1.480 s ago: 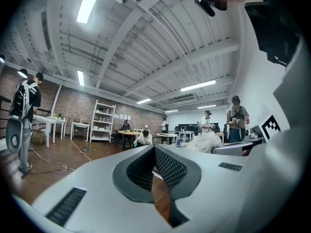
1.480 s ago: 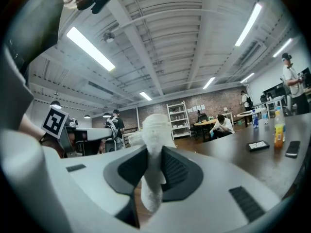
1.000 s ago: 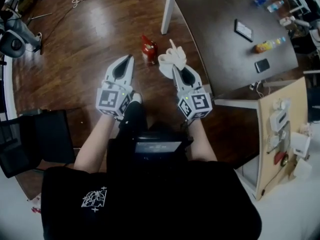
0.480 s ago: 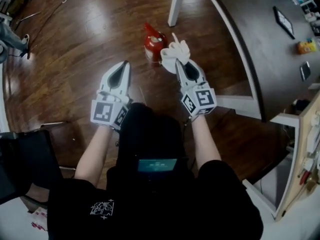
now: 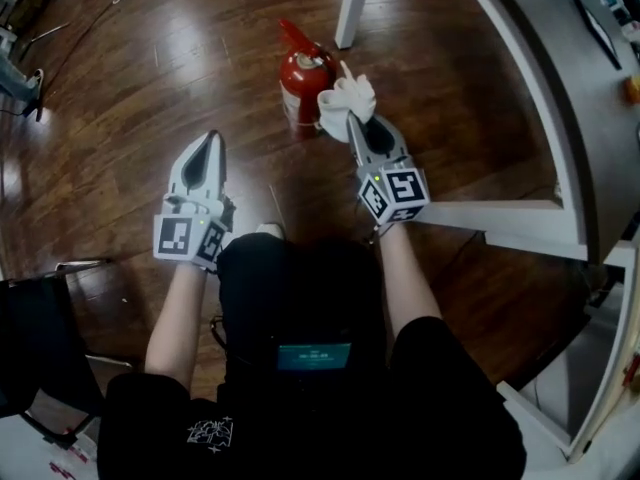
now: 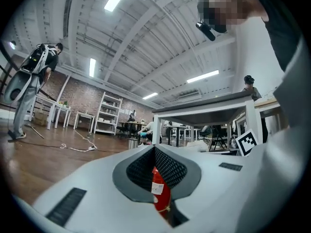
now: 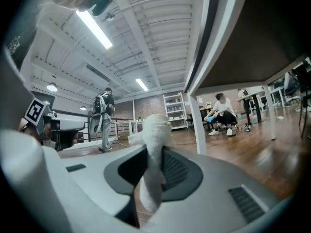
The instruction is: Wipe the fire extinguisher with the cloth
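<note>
1. Head view: red fire extinguisher stands upright on the wooden floor, near a white table leg, just ahead of the person.
2. Right gripper: jaws clamped on the white cloth. The bunched cloth is at the extinguisher's right side, touching or just beside it, can't tell which.
3. Left gripper: jaws closed together, nothing between them. It is off to the extinguisher's left, apart from it.
4. Handling, judged: cloth is soft, light and floppy, so the pinch on the bunch works. Extinguisher is likely heavy, stiff, smooth painted metal and could tip if pushed high. Steady it at the neck or handle and wipe down the body.
</note>
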Demonstrator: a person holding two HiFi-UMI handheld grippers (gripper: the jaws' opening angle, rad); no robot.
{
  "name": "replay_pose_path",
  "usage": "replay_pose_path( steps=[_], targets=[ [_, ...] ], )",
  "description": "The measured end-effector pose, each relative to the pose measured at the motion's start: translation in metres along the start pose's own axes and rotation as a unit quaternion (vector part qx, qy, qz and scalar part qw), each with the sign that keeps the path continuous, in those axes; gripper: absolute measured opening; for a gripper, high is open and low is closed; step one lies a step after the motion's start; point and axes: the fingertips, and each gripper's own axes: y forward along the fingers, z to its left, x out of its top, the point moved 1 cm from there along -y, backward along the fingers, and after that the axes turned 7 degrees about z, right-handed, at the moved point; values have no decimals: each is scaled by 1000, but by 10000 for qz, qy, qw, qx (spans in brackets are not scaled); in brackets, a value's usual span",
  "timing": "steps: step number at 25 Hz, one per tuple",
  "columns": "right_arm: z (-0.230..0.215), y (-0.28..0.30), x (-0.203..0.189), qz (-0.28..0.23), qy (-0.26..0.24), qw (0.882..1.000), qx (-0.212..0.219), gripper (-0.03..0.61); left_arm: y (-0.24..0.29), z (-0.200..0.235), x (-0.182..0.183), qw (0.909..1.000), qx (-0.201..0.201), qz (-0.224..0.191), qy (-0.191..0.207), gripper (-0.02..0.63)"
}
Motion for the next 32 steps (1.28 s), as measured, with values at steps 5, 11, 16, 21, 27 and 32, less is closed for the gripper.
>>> replay_pose_path(
  steps=[5,11,16,21,27,32],
  targets=[
    [-3,15,-4,-45,-50,10000,53,94,-11,-1,-7,9999,50,-89,-41,2],
    [1,29,21,-308,-278,9988,263,94,-24,-7,4,9997,58,-227,-9,2],
    [3,55,40,-446,-578,9965,398,94,-32,-13,4,9997,41,-223,-69,2],
    [-3,85,-8,64,-353,9983,458,94,-39,-17,7,9997,42,-242,-22,2],
    [-4,97,-71,532,-132,9972,501,94,-46,-18,2,9998,52,-208,17,2],
    [-9,113,-157,1495,-184,9874,485,94,-51,-15,-4,9998,119,-158,-16,2]
  ],
)
